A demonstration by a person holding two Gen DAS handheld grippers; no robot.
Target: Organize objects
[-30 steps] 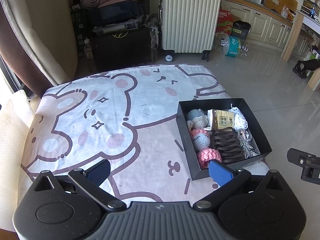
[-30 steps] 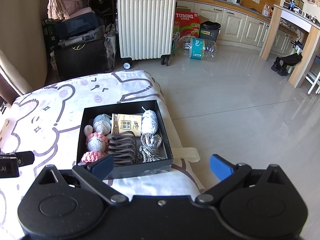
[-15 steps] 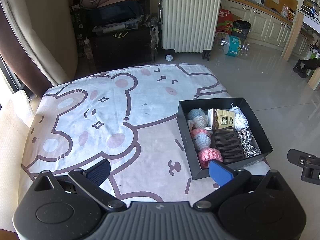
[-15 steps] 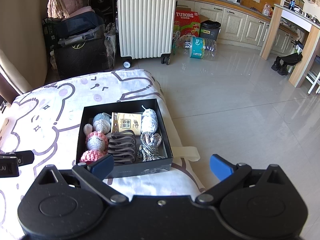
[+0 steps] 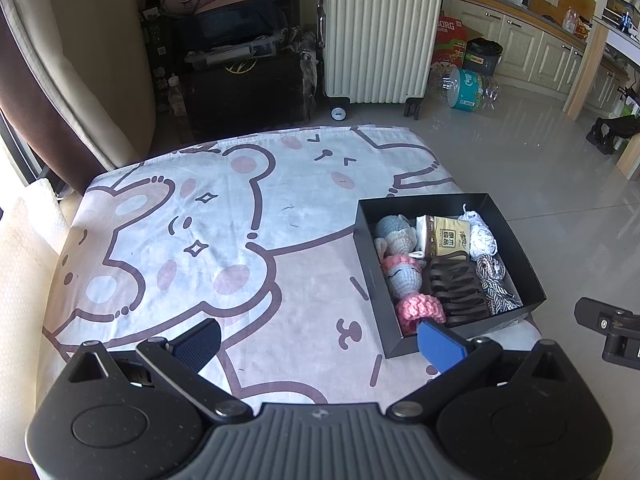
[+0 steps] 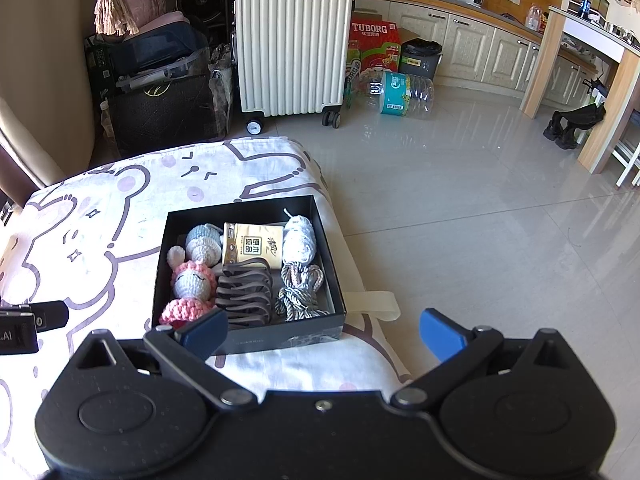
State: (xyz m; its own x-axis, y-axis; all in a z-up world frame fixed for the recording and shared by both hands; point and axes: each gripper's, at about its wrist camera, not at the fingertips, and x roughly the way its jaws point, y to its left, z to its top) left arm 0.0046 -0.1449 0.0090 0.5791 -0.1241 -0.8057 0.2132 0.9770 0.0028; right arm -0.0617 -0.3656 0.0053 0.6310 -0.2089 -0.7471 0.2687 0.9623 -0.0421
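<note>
A black open box [image 5: 516, 236] [image 6: 240, 210] sits at the right edge of a table covered by a bear-print cloth [image 5: 208, 240] [image 6: 92, 232]. Inside lie a pink crochet doll [image 5: 404, 276] [image 6: 192, 280], a blue-grey crochet doll [image 6: 204, 242], a tan tissue pack [image 5: 444, 236] [image 6: 252, 246], a brown hair claw [image 5: 456, 284] [image 6: 244, 290], a white yarn piece [image 6: 298, 236] and a striped cord bundle [image 6: 300, 292]. My left gripper [image 5: 320, 338] is open and empty above the cloth, left of the box. My right gripper [image 6: 324, 332] is open and empty just in front of the box.
A white suitcase [image 5: 380, 32] [image 6: 292, 40], dark bags [image 5: 240, 80] and a water jug [image 6: 404, 88] stand on the tiled floor beyond the table. A curtain [image 5: 36, 80] hangs at the left. The table drops off just right of the box.
</note>
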